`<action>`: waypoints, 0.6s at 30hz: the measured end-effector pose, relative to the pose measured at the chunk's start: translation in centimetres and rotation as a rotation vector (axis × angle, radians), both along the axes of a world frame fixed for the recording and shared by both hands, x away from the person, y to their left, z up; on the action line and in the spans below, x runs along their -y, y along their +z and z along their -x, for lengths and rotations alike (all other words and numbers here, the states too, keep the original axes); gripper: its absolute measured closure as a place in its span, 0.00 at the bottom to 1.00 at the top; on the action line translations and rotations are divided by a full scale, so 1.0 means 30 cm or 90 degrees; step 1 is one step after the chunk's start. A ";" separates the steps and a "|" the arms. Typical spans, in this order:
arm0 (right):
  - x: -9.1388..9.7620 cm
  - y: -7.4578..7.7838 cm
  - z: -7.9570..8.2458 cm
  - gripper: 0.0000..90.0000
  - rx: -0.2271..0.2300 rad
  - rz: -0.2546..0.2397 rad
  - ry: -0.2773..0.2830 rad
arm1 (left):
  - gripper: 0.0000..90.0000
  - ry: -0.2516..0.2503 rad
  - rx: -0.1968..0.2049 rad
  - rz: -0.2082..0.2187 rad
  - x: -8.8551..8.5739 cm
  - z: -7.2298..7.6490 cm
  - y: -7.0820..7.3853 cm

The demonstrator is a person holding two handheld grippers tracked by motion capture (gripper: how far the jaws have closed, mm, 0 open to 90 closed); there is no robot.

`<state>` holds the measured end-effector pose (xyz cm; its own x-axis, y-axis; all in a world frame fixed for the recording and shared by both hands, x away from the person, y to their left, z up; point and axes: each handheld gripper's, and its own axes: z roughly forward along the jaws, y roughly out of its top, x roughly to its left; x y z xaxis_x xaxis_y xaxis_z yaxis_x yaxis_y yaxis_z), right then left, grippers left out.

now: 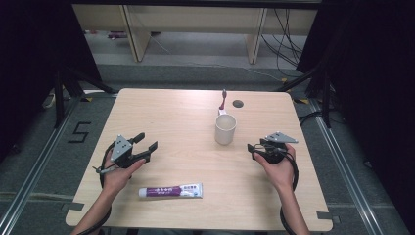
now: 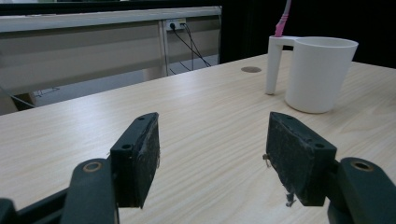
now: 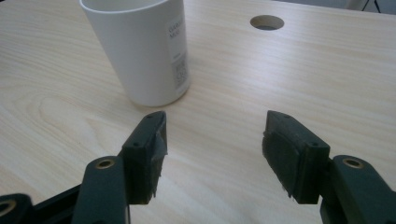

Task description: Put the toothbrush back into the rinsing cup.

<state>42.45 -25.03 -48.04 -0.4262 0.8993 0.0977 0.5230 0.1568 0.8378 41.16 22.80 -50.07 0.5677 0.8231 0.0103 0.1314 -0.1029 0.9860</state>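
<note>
Wooden table (image 1: 186,147) carries cup (image 1: 225,129) and toothpaste tube (image 1: 170,190).

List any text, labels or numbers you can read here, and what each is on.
"5": black mark on the floor left of the table.
Toothpaste tube: purple band with white characters, too small to read.
White cup: sticker with printed lines and a code patch, too blurred to read for certain.
Nothing else legible.
</note>
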 end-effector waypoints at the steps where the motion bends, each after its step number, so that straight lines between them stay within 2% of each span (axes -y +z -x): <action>1: 0.016 -0.004 0.005 0.45 0.011 0.006 0.008 | 0.39 -0.006 0.003 0.001 0.004 0.001 0.006; 5: 0.040 -0.017 0.048 0.45 -0.004 -0.022 -0.018 | 0.39 -0.027 0.004 -0.011 0.021 0.006 0.022; 6: 0.056 -0.021 0.050 0.45 0.006 -0.014 -0.007 | 0.40 -0.032 0.002 -0.012 0.026 0.008 0.025; 7: 0.062 -0.027 0.055 0.45 0.013 -0.005 -0.016 | 0.40 -0.037 0.002 -0.014 0.030 0.010 0.027; 8: 0.067 -0.031 0.061 0.45 0.015 -0.019 -0.015 | 0.40 -0.039 0.001 -0.016 0.034 0.011 0.030; 9: 0.064 -0.034 0.069 0.45 0.006 -0.033 -0.028 | 0.40 -0.044 0.002 -0.015 0.038 0.011 0.031; 10: 0.075 -0.039 0.064 0.45 0.017 -0.018 -0.013 | 0.40 -0.044 -0.004 -0.025 0.039 0.015 0.035; 11: 0.079 -0.036 0.071 0.45 0.011 -0.014 -0.026 | 0.40 -0.049 -0.001 -0.018 0.043 0.013 0.033; 12: 0.076 -0.035 0.080 0.45 -0.003 -0.029 -0.039 | 0.40 -0.050 -0.003 -0.022 0.044 0.014 0.035; 13: 0.085 -0.041 0.073 0.45 0.018 -0.020 -0.027 | 0.40 -0.050 -0.008 -0.025 0.045 0.018 0.037; 15: 0.090 -0.042 0.077 0.45 0.018 -0.011 -0.032 | 0.40 -0.052 -0.011 -0.029 0.046 0.021 0.040; 16: 0.087 -0.039 0.086 0.45 0.007 -0.022 -0.037 | 0.40 -0.053 -0.012 -0.030 0.046 0.023 0.042; 18: 0.094 -0.046 0.082 0.45 0.023 -0.006 -0.045 | 0.40 -0.056 -0.016 -0.029 0.048 0.025 0.045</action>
<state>40.00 -27.85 -49.44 -0.3654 0.9262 0.0925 0.5022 0.1125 0.8574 40.41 21.35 -48.72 0.6378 0.7696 0.0313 0.1439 -0.1590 0.9767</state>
